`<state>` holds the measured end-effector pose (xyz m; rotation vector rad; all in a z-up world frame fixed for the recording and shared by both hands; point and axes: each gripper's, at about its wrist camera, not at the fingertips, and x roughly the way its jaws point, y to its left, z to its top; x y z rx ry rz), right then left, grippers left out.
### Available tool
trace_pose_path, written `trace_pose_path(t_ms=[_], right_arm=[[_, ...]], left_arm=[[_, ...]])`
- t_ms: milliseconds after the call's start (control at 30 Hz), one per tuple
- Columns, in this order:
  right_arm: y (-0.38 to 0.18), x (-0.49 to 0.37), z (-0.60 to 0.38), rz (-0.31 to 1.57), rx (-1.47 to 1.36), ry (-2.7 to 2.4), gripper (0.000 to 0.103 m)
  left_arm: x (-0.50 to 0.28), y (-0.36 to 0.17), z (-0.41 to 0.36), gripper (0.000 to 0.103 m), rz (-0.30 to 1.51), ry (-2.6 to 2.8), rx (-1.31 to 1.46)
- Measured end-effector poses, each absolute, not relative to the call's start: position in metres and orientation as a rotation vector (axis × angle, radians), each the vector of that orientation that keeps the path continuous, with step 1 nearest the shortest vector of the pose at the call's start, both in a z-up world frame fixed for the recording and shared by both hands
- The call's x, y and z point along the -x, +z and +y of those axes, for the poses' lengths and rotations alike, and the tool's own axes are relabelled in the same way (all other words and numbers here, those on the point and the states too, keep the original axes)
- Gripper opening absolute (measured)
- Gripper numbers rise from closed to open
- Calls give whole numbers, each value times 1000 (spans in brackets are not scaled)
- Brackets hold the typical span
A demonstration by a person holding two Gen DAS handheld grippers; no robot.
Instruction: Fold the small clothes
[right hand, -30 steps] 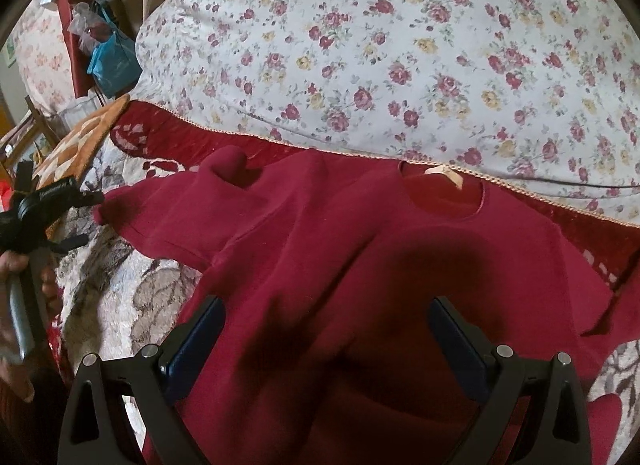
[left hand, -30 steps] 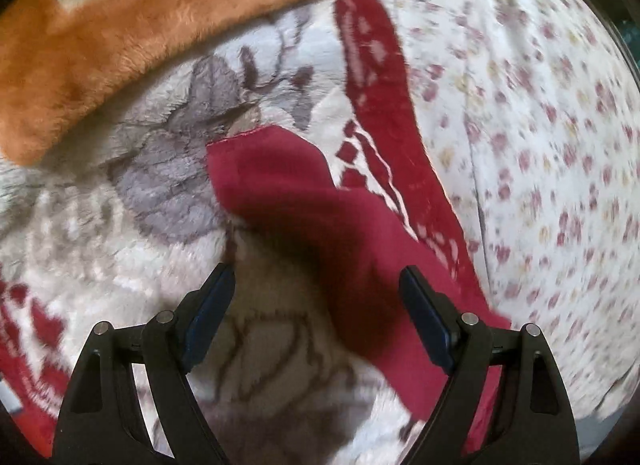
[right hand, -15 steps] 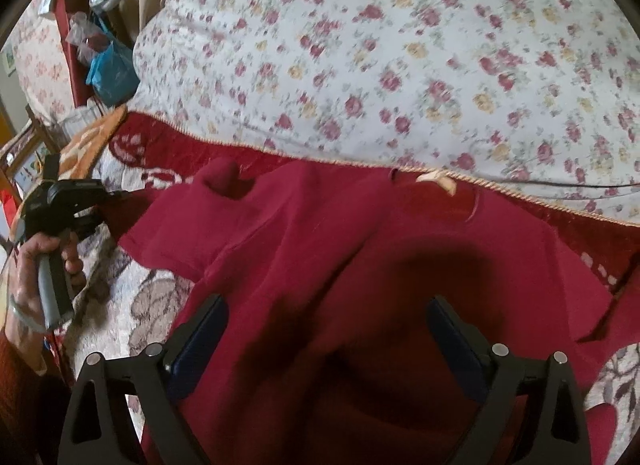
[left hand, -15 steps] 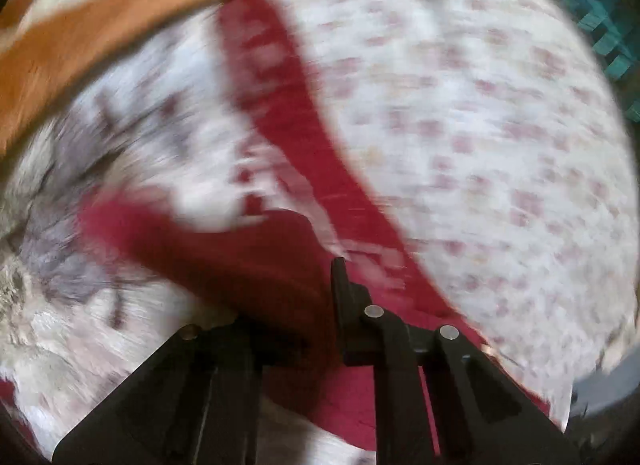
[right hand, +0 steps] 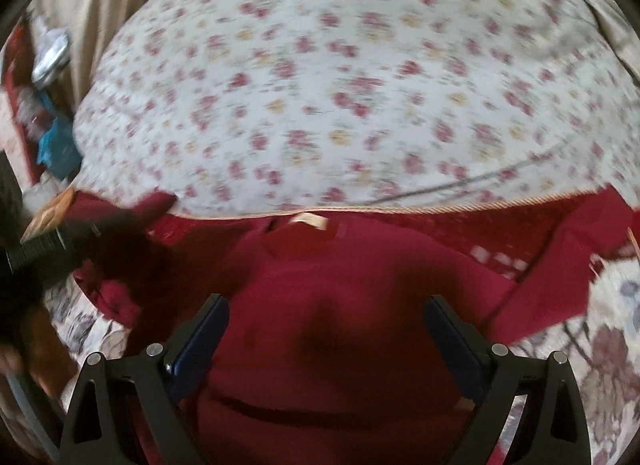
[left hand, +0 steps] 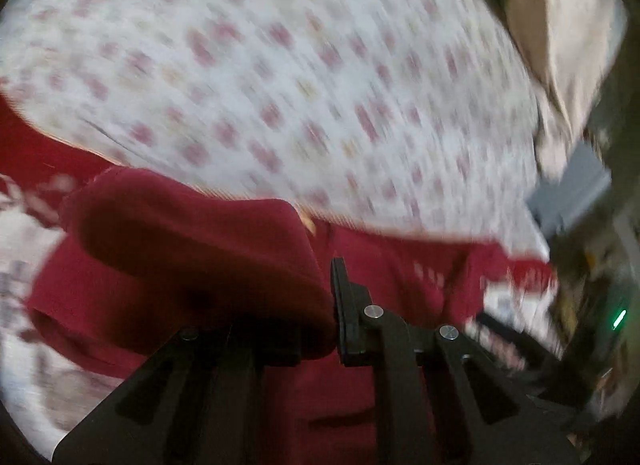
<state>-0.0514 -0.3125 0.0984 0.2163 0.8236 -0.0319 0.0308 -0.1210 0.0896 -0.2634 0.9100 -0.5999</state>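
Pinching red sleeve (left hand: pixel 192 249): left gripper (left hand: pixel 320 321); right gripper (right hand: pixel 326 341) jaws wide over sweater (right hand: pixel 360 285).

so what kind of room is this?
Likely a bedroom: the red shirt lies on a patterned blanket beside a big floral duvet, with household clutter off to one side.

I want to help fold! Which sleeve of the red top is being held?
The red top's left sleeve: the left gripper is shut on it. The right sleeve lies flat and untouched; the right gripper is open.
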Motion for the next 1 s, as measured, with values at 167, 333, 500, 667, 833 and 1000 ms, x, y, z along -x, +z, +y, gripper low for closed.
trace_pose_path(t_ms=[167,333,500,667,833,1000], right_arm=[[90,60,-338,856,-266,-70,97],[92,64,-344,844,-276,-65,97],[91,54,-331,844,-314,29,97],[69,34,-296,919,-306,95,97],[67,29,-236,914,-128,225,97],[49,6,-178,906,199,260,52]], left_arm=[[-8,55,-162,41,1008,-655,58],[28,95,-111,68,879,-678,18],[40,124,-41,79,722,-503,-10],[11,96,9,79,803,-305,78],[-3,72,28,79,834,-230,122],[-11,65,28,79,843,-226,134]])
